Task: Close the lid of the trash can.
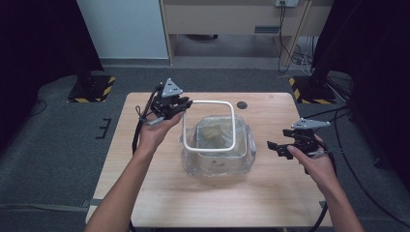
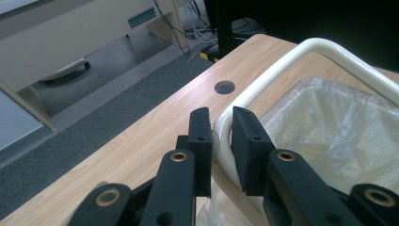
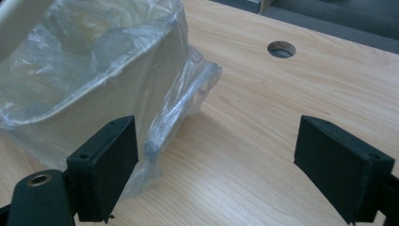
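Left jaws: pressed onto the white frame ring point(image 2: 226, 141), pinching its tube at one corner.
Left gripper point(image 1: 180, 105): held in the person's left hand over the far left of the table, just left of the bin.
White frame ring: a rounded rectangle of pale tubing, lifted and tilted above the bin's mouth, not seated on the rim.
Right jaws: spread wide with nothing between them; in the right gripper view the bag's loose fold lies just beyond the left pad.
Right gripper point(image 1: 280, 147): held in the person's right hand to the right of the bin, near it but apart.
Small bin point(image 1: 217, 159): sits in the middle of the wooden table point(image 1: 159, 193), lined with a clear plastic bag point(image 3: 94, 70) whose edges spill over the sides.
Done, by judgement: the bag looks to be in place inside the bin and the ring is in hand.
Left, by judgement: lowering the ring squarely onto the rim to trap the bag, then letting go.
Farther out: a round cable hole point(image 1: 241, 105) in the far tabletop.
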### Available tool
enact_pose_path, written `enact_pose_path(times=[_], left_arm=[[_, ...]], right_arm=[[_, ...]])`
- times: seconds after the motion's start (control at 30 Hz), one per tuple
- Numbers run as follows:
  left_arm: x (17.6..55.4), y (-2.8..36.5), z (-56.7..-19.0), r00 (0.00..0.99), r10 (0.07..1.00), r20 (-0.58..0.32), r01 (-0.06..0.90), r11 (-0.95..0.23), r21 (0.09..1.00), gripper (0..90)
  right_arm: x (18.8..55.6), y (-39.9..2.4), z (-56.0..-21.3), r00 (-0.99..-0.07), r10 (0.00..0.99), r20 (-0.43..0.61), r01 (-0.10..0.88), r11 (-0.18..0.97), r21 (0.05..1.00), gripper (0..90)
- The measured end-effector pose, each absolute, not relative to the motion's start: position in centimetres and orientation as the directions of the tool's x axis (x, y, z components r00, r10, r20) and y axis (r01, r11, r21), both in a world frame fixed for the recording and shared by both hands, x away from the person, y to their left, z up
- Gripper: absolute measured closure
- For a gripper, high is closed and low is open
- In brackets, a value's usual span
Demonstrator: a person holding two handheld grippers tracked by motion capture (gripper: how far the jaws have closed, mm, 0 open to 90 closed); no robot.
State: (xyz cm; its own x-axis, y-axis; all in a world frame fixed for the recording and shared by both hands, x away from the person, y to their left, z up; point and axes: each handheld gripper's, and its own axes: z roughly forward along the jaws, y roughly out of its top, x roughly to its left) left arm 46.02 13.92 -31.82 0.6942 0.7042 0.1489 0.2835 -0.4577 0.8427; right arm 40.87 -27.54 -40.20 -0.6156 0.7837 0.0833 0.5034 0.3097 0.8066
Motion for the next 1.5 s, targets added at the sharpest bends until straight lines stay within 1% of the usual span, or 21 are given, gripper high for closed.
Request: enact_pose_path(times=[0.17,0.6,0.97,1.13,1.27,1.4,1.5], left_arm=[[46.5,12.4,-32.2,0.709,0.693,0.132,0.291,-0.457,0.841,78.1],[47.1,10.6,-33.5,0.723,0.685,0.088,0.308,-0.435,0.846,78.2],[47.6,10.8,-35.3,0.722,0.692,0.032,0.355,-0.409,0.84,78.2],[47.3,10.7,-35.4,0.721,0.692,0.051,0.339,-0.416,0.844,78.2],[47.5,10.8,-35.8,0.72,0.692,0.053,0.35,-0.428,0.833,78.3],[47.8,10.8,-36.2,0.724,0.687,0.056,0.355,-0.441,0.825,78.3],[47.8,10.8,-36.3,0.722,0.69,0.049,0.357,-0.432,0.828,78.3]], right_arm=[[40.9,-27.0,-40.1,-0.631,0.773,0.072,0.494,0.328,0.805,13.1],[41.1,-26.6,-39.7,-0.631,0.772,0.082,0.487,0.312,0.815,12.4],[41.3,-25.5,-39.3,-0.644,0.76,0.083,0.473,0.311,0.824,11.9],[41.5,-25.2,-39.0,-0.647,0.758,0.088,0.471,0.305,0.828,11.9],[41.6,-24.7,-38.9,-0.648,0.756,0.092,0.468,0.3,0.832,11.3],[41.6,-24.1,-38.8,-0.662,0.746,0.078,0.442,0.304,0.844,9.6],[41.6,-23.7,-38.9,-0.668,0.74,0.083,0.438,0.3,0.847,8.9]])
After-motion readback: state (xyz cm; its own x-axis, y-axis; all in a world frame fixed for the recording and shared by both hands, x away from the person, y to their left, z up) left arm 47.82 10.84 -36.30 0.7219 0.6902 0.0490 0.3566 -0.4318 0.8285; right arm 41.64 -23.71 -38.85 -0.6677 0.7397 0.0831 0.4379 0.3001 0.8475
